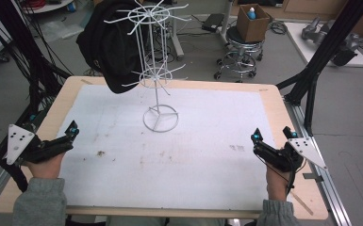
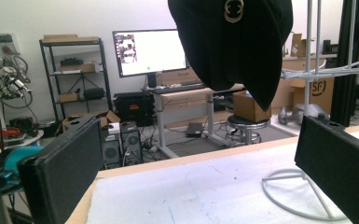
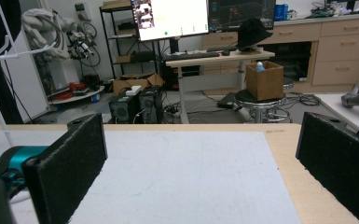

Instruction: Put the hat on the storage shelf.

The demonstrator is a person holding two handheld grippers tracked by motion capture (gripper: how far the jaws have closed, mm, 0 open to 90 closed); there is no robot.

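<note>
Hat: a black hat (image 1: 107,47) hangs from an upper arm of the white wire rack (image 1: 159,70), on the rack's left as you see it from above; in your left gripper view it fills the top centre, a gold ring emblem (image 2: 233,10) on its front.
Rack: stands upright on its round wire base (image 1: 160,118) on the far half of the white mat (image 1: 179,155), roughly midway between the table's sides; two tiers of hook arms, the lower tier bare.
Mat and table: the mat covers most of the wooden table (image 1: 273,106); it carries brown smudges near the middle.
Left gripper: your left gripper (image 1: 71,132) sits at the mat's left edge, well apart from the rack; its jaws stand wide apart in its own view, nothing between them but open table.
Right gripper: your right gripper (image 1: 270,135) rests over the table's right margin, jaws spread wide, holding nothing.
Containers: a cardboard box (image 1: 252,22) sits on a round stool (image 1: 239,56) beyond the table's far edge; a bottle with a blue cap (image 1: 251,13) stands inside it, upright. The right gripper view shows the same box (image 3: 265,80) with the blue cap poking above the rim.
Background: a lit monitor (image 2: 149,51) on a desk, metal shelving (image 2: 72,79) to its left.
</note>
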